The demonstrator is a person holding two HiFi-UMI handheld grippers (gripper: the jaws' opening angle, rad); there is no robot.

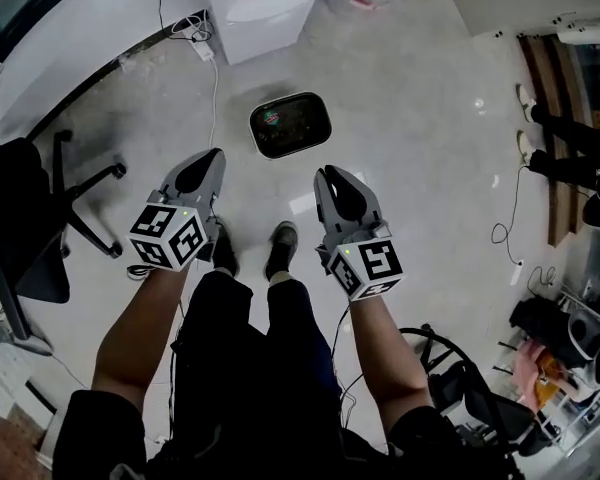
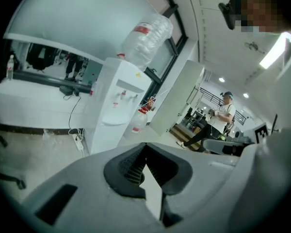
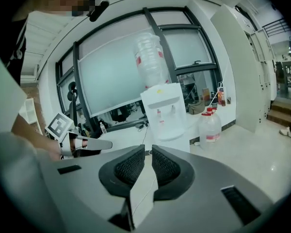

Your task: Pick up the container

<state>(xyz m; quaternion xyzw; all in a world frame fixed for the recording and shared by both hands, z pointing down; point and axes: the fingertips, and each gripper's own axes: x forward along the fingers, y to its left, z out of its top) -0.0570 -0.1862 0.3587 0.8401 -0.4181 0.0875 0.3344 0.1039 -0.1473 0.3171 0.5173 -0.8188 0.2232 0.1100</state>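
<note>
My left gripper (image 1: 213, 156) is clenched with nothing between its jaws, and my right gripper (image 1: 324, 174) is clenched and empty too; I hold both out in front of me over the floor (image 1: 420, 108), side by side and apart. Below them are my shoes (image 1: 280, 246). The container (image 1: 290, 125), a dark tray with a white rim, lies flat on the floor ahead of both grippers, roughly between their lines and touching neither. Beyond it stands a white water dispenser (image 3: 166, 109) with a bottle on top, a spare water bottle (image 3: 211, 125) beside it. An office chair (image 1: 30, 218) sits to my left.
</note>
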